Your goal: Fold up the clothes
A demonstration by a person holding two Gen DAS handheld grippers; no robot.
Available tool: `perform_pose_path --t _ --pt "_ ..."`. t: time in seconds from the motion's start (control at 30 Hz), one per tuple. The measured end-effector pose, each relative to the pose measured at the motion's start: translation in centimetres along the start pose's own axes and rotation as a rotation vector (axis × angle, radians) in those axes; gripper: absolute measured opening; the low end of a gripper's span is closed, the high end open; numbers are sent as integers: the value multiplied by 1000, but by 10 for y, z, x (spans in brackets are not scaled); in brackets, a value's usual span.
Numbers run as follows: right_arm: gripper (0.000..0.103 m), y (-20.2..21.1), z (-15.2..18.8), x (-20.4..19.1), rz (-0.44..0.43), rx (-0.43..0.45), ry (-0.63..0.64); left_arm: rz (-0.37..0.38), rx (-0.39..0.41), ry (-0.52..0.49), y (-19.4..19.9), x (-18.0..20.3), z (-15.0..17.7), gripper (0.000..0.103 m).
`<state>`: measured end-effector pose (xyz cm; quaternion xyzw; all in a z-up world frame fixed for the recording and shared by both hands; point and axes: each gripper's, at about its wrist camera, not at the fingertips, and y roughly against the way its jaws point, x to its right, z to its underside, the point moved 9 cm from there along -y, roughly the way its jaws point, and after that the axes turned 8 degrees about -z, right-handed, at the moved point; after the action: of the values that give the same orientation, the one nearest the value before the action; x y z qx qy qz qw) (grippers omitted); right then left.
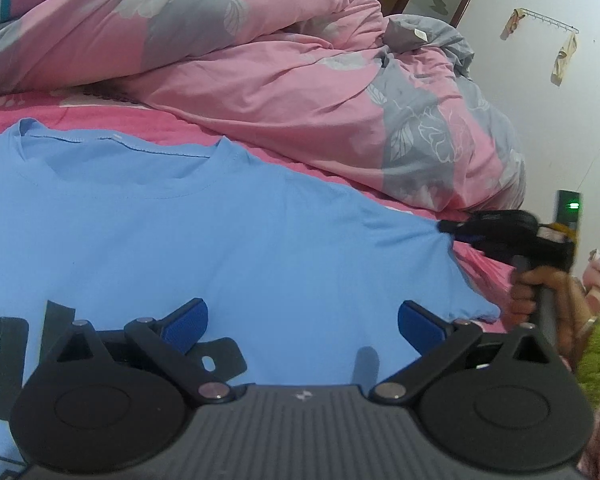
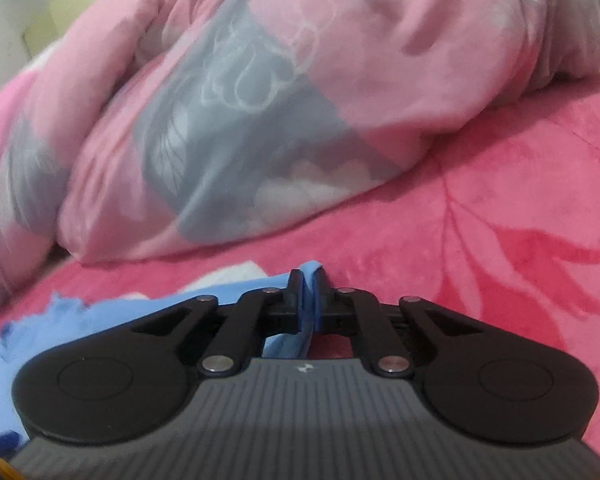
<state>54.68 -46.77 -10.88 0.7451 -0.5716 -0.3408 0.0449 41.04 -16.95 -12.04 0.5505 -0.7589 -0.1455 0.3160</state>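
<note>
The blue T-shirt (image 1: 220, 232) lies flat on the pink blanket (image 2: 480, 240), collar at the far side, dark lettering near my left. My left gripper (image 1: 302, 326) hovers over the shirt's chest with its jaws spread wide and nothing between them. My right gripper (image 2: 308, 300) is clamped on the sleeve tip at the shirt's right edge; a fold of blue cloth is pinched between its pads, and the fabric draws into a point there.

From the left camera I see the whole front of the shirt, the right gripper (image 1: 446, 227) from the side and the hand (image 1: 540, 300) on its handle. The right camera shows only the pinched cloth up close, a blurred strip of blue to its left, and blanket beyond.

The bunched pink and grey quilt (image 1: 300, 60) sits along the far side, close to the collar and the sleeve. To the right of the sleeve, the blanket lies open. A wall (image 1: 560, 120) stands far right.
</note>
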Motion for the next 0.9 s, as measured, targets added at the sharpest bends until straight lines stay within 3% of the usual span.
perform_pose_path --t 0.1,0.27,0.4,0.47,0.5,0.57,0.73,0.9 --pt "25 31 -1 -2 -17 -6 -29 4 1 5 0 -1 0 102" --pt "25 87 41 -19 -110 -202 -63 13 2 14 0 -2 0 102" --pt "25 97 74 -29 -126 -291 -85 18 3 20 0 -2 -1 102" --pt "22 95 81 -36 -124 -297 -58 21 4 24 1 -2 -1 102" --pt "13 93 84 -38 -117 -295 -40 24 4 27 1 -3 -1 102" --pt "5 94 84 -38 -99 -282 -17 30 5 35 1 -4 -1 102" --pt "5 112 81 -32 -72 -252 -17 34 4 40 1 -4 -2 102" --pt "10 109 90 -23 -64 -247 -96 51 10 60 3 -6 -3 102"
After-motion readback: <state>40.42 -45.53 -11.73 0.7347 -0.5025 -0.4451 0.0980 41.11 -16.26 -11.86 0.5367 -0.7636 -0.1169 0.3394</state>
